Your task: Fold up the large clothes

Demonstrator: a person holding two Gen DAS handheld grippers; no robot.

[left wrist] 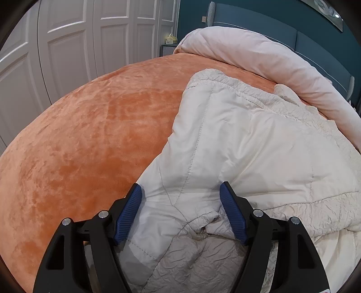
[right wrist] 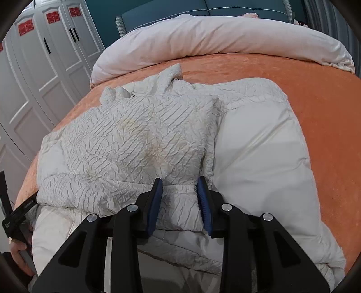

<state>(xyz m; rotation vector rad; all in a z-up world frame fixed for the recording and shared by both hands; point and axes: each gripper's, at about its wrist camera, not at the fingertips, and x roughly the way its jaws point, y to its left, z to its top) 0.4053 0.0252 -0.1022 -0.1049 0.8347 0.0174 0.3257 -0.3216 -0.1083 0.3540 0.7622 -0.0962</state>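
Now | my left claw (left wrist: 180, 193) spread over padded jacket (left wrist: 248, 144) hem | right claw (right wrist: 179, 187) half-closed around crinkled fold, to lift.

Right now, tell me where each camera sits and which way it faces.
Left wrist: on the left gripper, facing up the bed; open fingers straddle the white coat.
Right wrist: on the right gripper, facing the headboard; fingers flank a coat fold; the person's hand shows lower left.
Shared: coat, orange blanket, pink duvet.
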